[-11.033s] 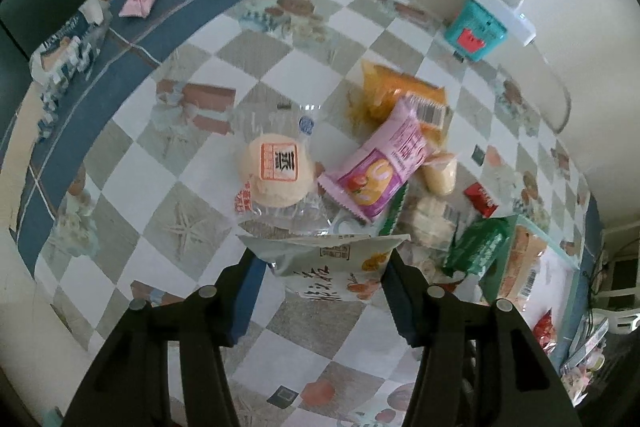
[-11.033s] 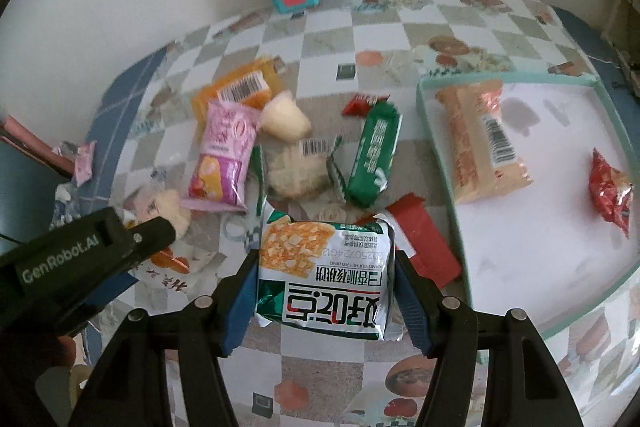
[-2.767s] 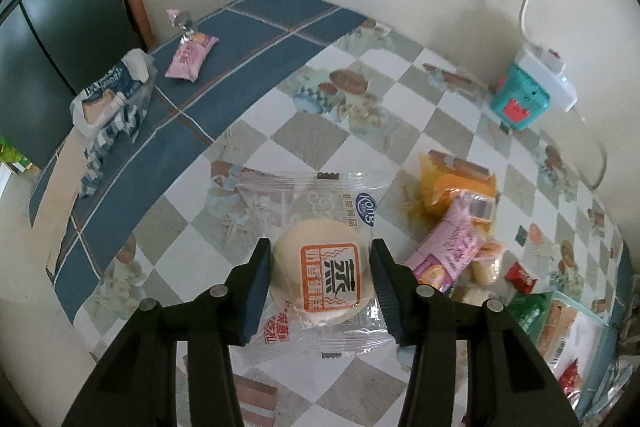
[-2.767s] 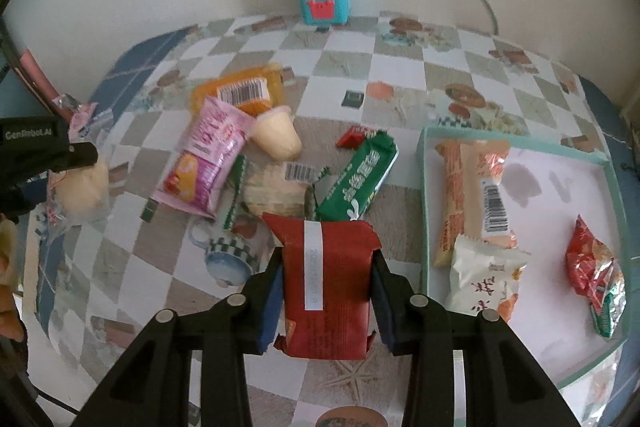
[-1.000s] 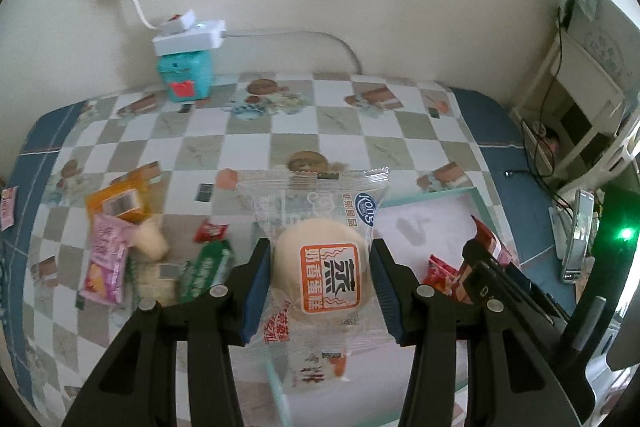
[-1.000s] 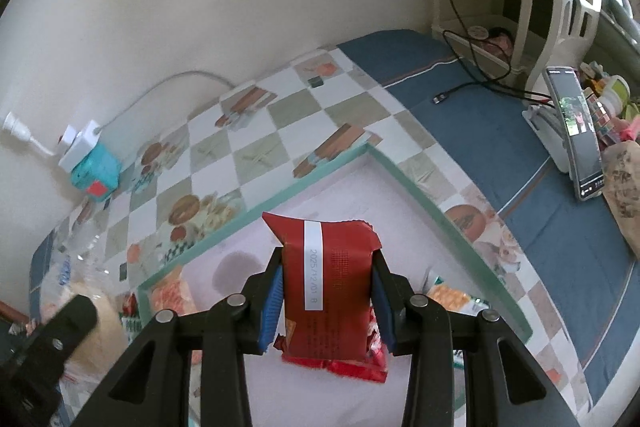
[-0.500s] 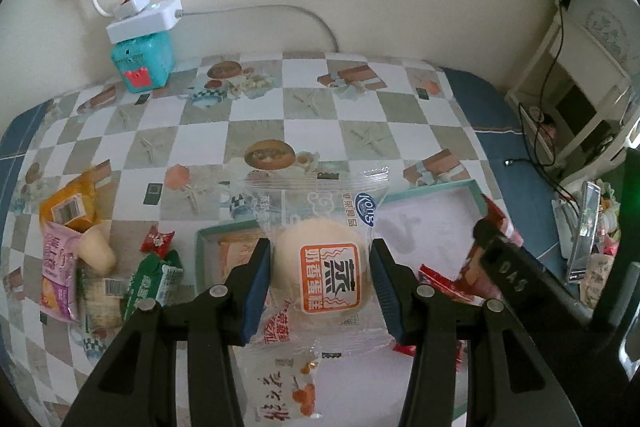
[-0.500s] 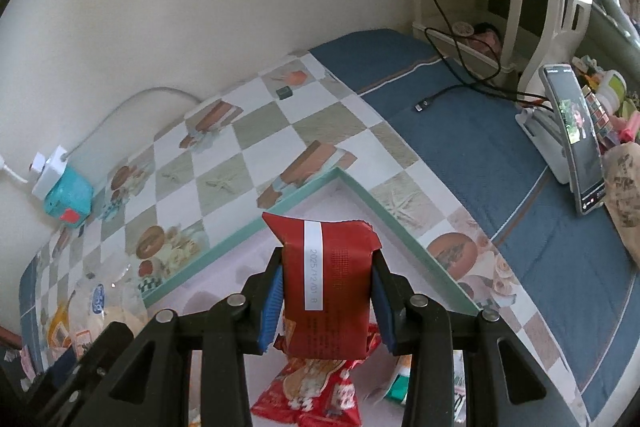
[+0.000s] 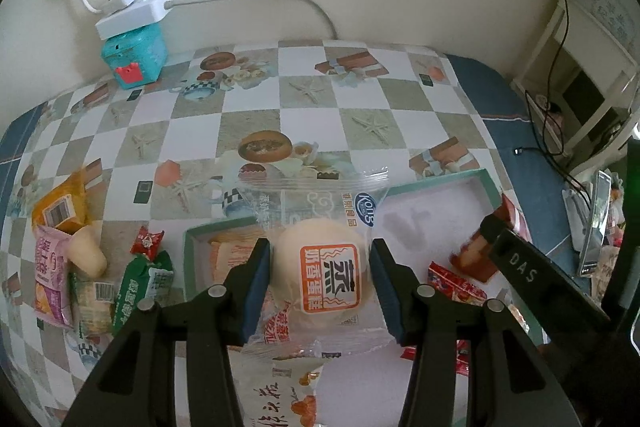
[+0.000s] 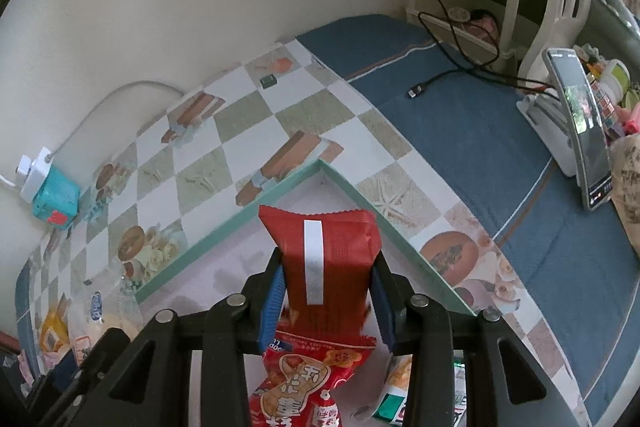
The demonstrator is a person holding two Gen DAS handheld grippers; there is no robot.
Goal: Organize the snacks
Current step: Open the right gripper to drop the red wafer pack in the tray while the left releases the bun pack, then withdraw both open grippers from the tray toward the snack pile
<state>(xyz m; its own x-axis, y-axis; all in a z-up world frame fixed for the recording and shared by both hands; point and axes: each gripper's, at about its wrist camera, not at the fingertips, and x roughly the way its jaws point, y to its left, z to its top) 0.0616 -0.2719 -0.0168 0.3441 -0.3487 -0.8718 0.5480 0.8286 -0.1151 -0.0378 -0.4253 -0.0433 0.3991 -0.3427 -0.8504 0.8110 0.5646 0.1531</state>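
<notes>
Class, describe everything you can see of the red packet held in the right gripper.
The red packet is a glossy foil-like wrapper with a zigzag top edge and a white strip down its middle. It stands upright, clamped at both sides by the right gripper, above the green-rimmed tray and another red snack bag.

Red packet (image 10: pixel 320 259), teal-rimmed tray (image 10: pixel 224 231), checkered tablecloth (image 9: pixel 248 119)
</notes>
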